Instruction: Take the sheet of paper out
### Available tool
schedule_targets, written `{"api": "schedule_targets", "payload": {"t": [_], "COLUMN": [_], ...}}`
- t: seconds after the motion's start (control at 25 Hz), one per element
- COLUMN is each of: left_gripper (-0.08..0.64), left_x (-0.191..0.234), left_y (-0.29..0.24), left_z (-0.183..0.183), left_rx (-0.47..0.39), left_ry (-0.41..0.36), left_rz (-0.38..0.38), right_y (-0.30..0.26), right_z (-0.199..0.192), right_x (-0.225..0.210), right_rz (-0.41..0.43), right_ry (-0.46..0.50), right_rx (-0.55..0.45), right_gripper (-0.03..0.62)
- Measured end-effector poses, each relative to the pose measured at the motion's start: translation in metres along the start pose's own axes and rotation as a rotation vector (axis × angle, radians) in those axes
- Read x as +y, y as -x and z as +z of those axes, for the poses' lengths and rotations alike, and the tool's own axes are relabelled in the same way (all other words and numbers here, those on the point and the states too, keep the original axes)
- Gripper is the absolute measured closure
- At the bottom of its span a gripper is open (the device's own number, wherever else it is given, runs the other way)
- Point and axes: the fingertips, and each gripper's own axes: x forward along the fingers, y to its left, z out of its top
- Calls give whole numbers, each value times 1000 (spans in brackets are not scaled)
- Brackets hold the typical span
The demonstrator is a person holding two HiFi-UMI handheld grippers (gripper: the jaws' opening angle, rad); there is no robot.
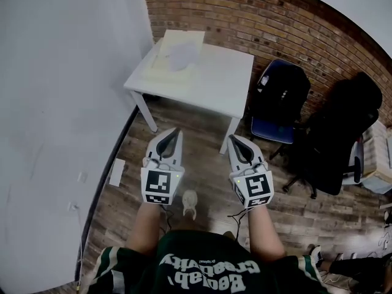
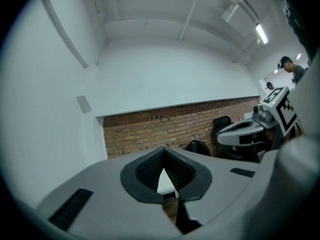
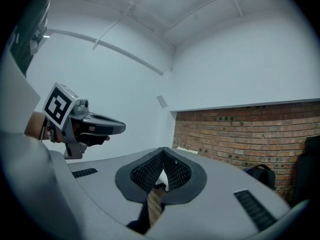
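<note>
Looking down, head view only: I get the whole white table [image 1: 211,87] at the far side by the brick wall [image 1: 294,29]. Both grippers are level over the wood floor [image 1: 202,164], near me and well apart from the table.
Left gripper view only: the right gripper [image 2: 220,135] appears side-on at the right, with a person [image 2: 289,68] far behind it.
Right gripper view only: the left gripper [image 3: 124,127] appears side-on at the left, against the white wall [image 3: 125,74].
Left gripper jaws: closed tip to tip and gripping nothing; a sliver of table shows behind the pads.
Right gripper jaws: also closed tip to tip, with nothing between them.
Sheet of paper [image 1: 182,55]: white and slightly rumpled, lying on a pale cream stack [image 1: 165,67] on the table's far left part, with neither gripper touching it.
Chairs: a blue chair [image 1: 278,103] and a black office chair [image 1: 343,133] stand right of the table.
</note>
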Motion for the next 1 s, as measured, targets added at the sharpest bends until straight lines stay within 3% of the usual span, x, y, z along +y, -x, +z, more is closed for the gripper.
{"api": "schedule_targets", "payload": {"t": [0.56, 1.0], "left_gripper": [560, 560], "left_x": [98, 151], "left_y": [-123, -179], "left_z": [0, -8], "left_rx": [-12, -14], "left_ry": [-31, -20], "left_rz": [-51, -64], "right_y": [-158, -236], "right_z": [15, 15], "right_x": [-40, -52], "right_rz": [-24, -25], "right_ry": [-18, -21], "right_rx": [-29, -23], "right_gripper": [600, 600]}}
